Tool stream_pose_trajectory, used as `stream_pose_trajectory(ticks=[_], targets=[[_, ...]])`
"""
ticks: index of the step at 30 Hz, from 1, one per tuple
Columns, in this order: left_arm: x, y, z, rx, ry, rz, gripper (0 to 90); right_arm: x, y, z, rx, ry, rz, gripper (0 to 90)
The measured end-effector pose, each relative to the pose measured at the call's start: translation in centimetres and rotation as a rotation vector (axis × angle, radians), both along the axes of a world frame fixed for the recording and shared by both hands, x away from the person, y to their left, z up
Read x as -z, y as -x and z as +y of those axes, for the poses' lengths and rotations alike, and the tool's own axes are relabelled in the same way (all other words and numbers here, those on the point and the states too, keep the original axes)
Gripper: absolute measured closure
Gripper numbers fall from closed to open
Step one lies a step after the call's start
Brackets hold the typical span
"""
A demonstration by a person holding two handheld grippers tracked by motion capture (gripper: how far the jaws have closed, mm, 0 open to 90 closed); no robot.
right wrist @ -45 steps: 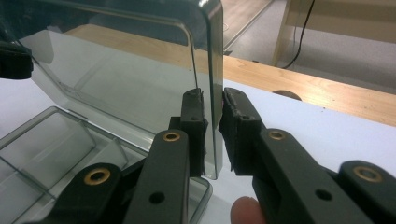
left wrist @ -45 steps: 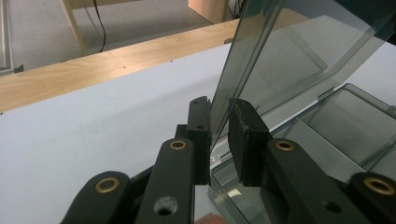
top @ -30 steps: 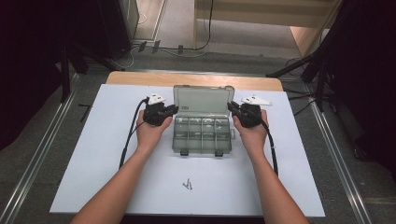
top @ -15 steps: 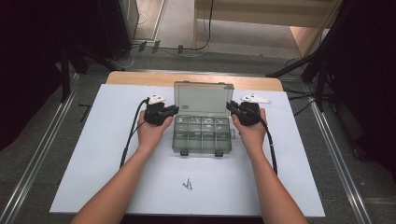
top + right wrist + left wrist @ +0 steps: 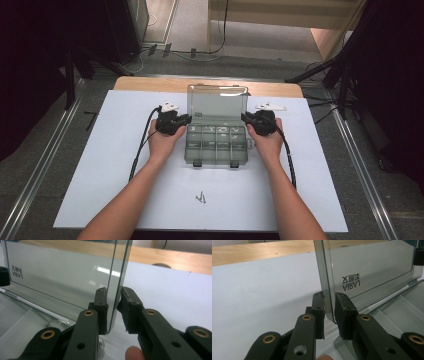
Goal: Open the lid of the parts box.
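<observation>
Your left gripper (image 5: pixel 184 120) straddles the left edge of the raised smoked lid (image 5: pixel 218 101), and in the left gripper view the pads (image 5: pixel 343 312) stand just off the plastic, a sliver of gap on each side. Your right gripper (image 5: pixel 247 120) straddles the lid's right edge, its pads (image 5: pixel 101 308) likewise slightly parted around it. The compartment box (image 5: pixel 216 145) sits at the middle of the white table (image 5: pixel 100 165), towards its far edge. Two small screws (image 5: pixel 201 198) lie near the near edge.
</observation>
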State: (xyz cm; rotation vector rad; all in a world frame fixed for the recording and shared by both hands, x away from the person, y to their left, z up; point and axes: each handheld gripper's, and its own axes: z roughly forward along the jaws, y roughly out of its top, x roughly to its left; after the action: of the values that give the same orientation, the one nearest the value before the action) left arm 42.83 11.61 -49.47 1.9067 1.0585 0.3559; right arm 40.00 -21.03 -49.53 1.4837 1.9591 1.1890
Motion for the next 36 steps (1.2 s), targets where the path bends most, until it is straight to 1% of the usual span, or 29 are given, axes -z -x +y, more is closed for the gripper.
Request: stream_pose_trajectory(ticks=[5,7,8,10,11,12,13,14,16,17,18,19,20,21,22,23,24,25,26,27,28,29,30,31,32,33,35,36], targets=[[0.3,-0.3,0.3,-0.001,0.032,0.037,76.7,0.6,-0.3,-0.3,0.008,-0.052,0.051,76.9],[0.5,-0.4,0.4,-0.008,0.041,0.044,75.7,0.8,-0.4,-0.3,0.01,-0.057,0.071,76.3],[0.6,-0.5,0.3,-0.009,0.038,0.044,75.1,1.0,-0.4,-0.2,0.012,-0.051,0.093,75.8],[0.6,-0.4,0.2,-0.012,0.032,0.042,74.9,1.1,-0.4,-0.2,0.013,-0.047,0.097,75.6],[0.6,-0.4,0.2,-0.015,0.034,0.043,74.9,1.3,-0.4,-0.1,0.017,-0.048,0.112,75.8],[0.6,-0.4,0.1,-0.015,0.032,0.041,74.4,1.5,-0.3,-0.2,0.022,-0.06,0.11,75.6],[0.7,-0.4,0.1,-0.02,0.027,0.04,74.4,1.5,-0.3,-0.2,0.022,-0.06,0.11,75.6],[0.7,-0.5,0.1,-0.028,0.026,0.041,71.2,1.6,-0.3,-0.2,0.023,-0.064,0.109,75.2],[0.7,-0.6,0.3,-0.029,0.035,0.053,70.1,1.5,-0.3,-0.2,0.026,-0.061,0.108,73.5],[0.7,-0.6,0.3,-0.032,0.03,0.05,70.0,1.5,-0.3,-0.3,0.027,-0.055,0.103,72.1],[0.7,-0.6,0.3,-0.035,0.024,0.046,67.0,1.4,-0.1,-0.4,0.025,-0.052,0.093,69.2],[0.7,-0.6,0.3,-0.033,0.027,0.045,67.0,1.4,0.0,-0.4,0.026,-0.05,0.085,67.3],[0.7,-0.6,0.4,-0.031,0.025,0.044,67.0,1.4,0.0,-0.4,0.026,-0.05,0.085,67.3],[0.6,-0.6,0.4,-0.031,0.019,0.041,67.0,1.4,0.1,-0.4,0.027,-0.045,0.072,65.9],[0.6,-0.5,0.5,-0.032,0.013,0.035,67.0,1.3,0.3,-0.6,0.015,-0.039,0.053,61.9],[0.4,-0.4,0.5,-0.036,0.008,0.026,67.0,1.2,0.5,-0.6,0.012,-0.033,0.042,60.4],[0.4,-0.4,0.5,-0.036,0.008,0.026,67.0,1.2,0.5,-0.6,0.012,-0.033,0.042,60.4],[0.1,-0.3,0.6,-0.026,0.017,0.021,66.9,1.1,0.8,-0.7,0.008,-0.012,0.017,58.2],[0.1,-0.3,0.6,-0.026,0.017,0.021,66.9,1.1,0.8,-0.7,0.008,-0.012,0.017,58.2],[0.0,-0.3,0.6,-0.021,0.014,0.016,66.9,1.0,1.0,-0.8,0.004,-0.01,0.013,56.3],[-0.2,-0.2,0.6,-0.017,0.021,0.011,66.9,0.7,1.5,-1.1,0.01,-0.013,-0.007,53.3],[-0.4,-0.1,0.7,-0.013,0.02,0.008,66.9,0.7,1.5,-1.1,0.01,-0.013,-0.007,53.3],[-0.5,0.0,0.7,-0.01,0.024,0.006,66.8,0.4,2.0,-1.6,0.008,-0.026,-0.02,51.3],[-0.7,0.1,0.8,-0.01,0.026,0.006,66.8,0.4,2.0,-1.6,0.008,-0.026,-0.02,51.3],[-0.8,0.1,0.8,-0.005,0.025,0.0,63.8,0.3,2.2,-1.7,0.005,-0.034,-0.021,50.4],[-1.0,0.2,0.9,0.0,0.032,0.002,59.6,0.1,2.6,-2.0,0.0,-0.041,-0.033,48.1],[-1.4,0.4,1.0,0.016,0.036,0.006,59.5,-0.1,3.2,-2.3,-0.001,-0.04,-0.035,41.0],[-1.5,0.5,1.0,0.016,0.039,0.005,59.5,-0.2,3.5,-2.5,-0.003,-0.035,-0.046,38.6]])
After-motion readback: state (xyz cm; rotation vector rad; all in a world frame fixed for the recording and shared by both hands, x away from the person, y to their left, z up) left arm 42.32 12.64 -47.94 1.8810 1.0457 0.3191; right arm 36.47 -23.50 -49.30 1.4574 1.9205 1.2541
